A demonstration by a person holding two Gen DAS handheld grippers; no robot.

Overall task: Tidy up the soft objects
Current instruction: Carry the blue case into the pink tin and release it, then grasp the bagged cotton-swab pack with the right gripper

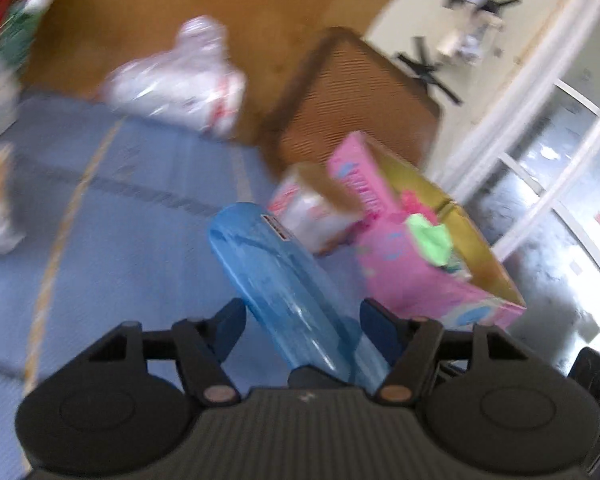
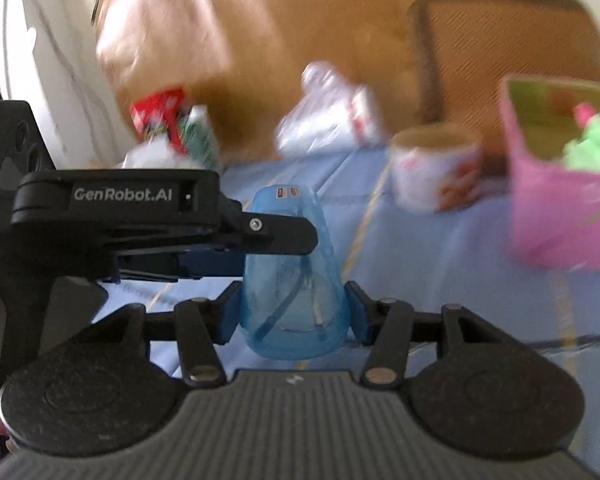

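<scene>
A blue see-through soft pack (image 2: 292,300), tube-shaped with a small label at its far end, is lifted above the blue mat (image 1: 120,220). My right gripper (image 2: 293,288) is shut on its near end, both pads against its sides. My left gripper (image 2: 300,240) reaches in from the left across the pack's middle. In the left wrist view the pack (image 1: 276,272) runs between the fingers of the left gripper (image 1: 303,305). The right pad touches it, and a thin strip of mat shows beside the left pad. The picture is blurred.
A pink open box (image 1: 420,280) with green cloth (image 1: 430,236) inside stands on the right. A white round tub (image 1: 312,212) sits beside it, a brown woven pad (image 1: 360,100) behind. A white plastic bag (image 1: 180,80) and red and green packs (image 2: 160,116) lie at the mat's far edge.
</scene>
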